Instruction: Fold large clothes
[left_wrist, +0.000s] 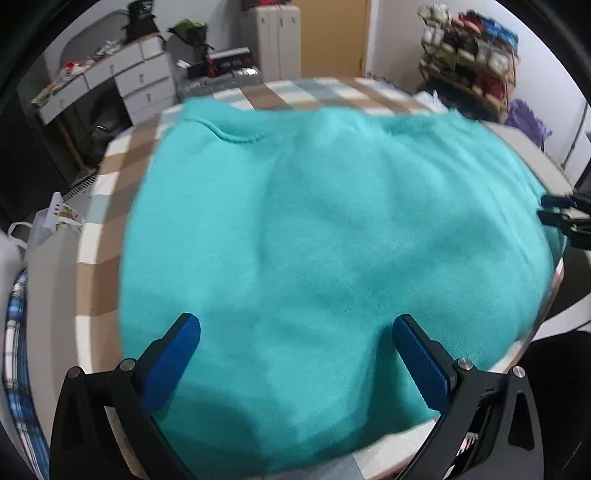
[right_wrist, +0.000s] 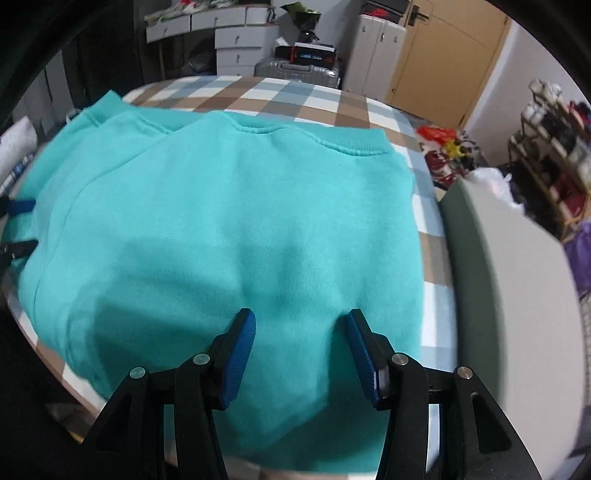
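A checked cover (right_wrist: 280, 99) in brown, white and pale blue lay over the bench, and on it the turquoise sweatshirt (right_wrist: 229, 229) was spread flat, taking up most of both views; its ribbed band (right_wrist: 347, 142) ran along the far edge in the right wrist view, with a second layer's edge showing at the far left, so the garment appeared folded at least once. The left gripper (left_wrist: 295, 365) hung over the near part of the cloth with its blue fingers (left_wrist: 173, 363) spread wide, nothing between them, the fabric passing beneath; whether the tips touched it could not be told. The right gripper (right_wrist: 299, 354) hung likewise over the near middle of the sweatshirt, its fingers (right_wrist: 238, 356) about half apart and released, no cloth pinched between them. Each gripper showed at the edge of the other's view, at the garment's side border.

A dark box (right_wrist: 314, 55) on a silver suitcase (right_wrist: 295, 70) carried coloured lettering too small to read; no label on the sweatshirt was legible. The left wrist view was smeared, the sleeves were not to be made out, and the near hem was cut off behind the gripper bodies.
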